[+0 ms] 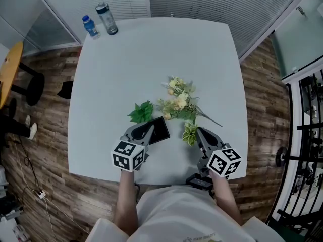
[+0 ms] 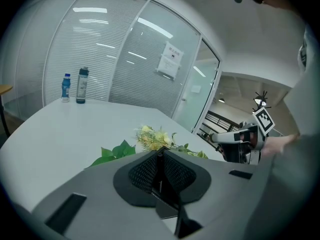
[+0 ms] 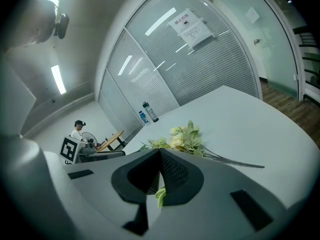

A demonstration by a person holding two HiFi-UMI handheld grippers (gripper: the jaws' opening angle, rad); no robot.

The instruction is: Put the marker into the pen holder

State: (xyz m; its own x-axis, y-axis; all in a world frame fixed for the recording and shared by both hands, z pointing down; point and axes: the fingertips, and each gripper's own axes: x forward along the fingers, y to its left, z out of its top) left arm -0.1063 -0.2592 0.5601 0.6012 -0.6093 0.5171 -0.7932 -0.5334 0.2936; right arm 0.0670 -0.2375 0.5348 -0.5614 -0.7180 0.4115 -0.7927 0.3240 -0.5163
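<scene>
No marker and no pen holder show in any view. Both grippers rest low over the near edge of the white table (image 1: 151, 59). My left gripper (image 1: 150, 127) (image 2: 159, 155) has its pads pressed together with nothing between them, its tip next to a flat black object (image 1: 163, 130). My right gripper (image 1: 199, 130) (image 3: 160, 156) is shut too, with a pale green leaf sprig (image 1: 190, 133) (image 3: 159, 197) lying just under its tip. A bunch of artificial flowers (image 1: 177, 102) (image 2: 154, 138) (image 3: 183, 137) lies ahead of both grippers.
A green leaf cluster (image 1: 142, 112) (image 2: 117, 152) lies ahead of the left gripper. Two bottles (image 1: 107, 18) (image 2: 81, 85) (image 3: 149, 112) stand at the far left corner. Glass walls with blinds surround the table. A yellow side table (image 1: 10, 67) stands on the wood floor at the left.
</scene>
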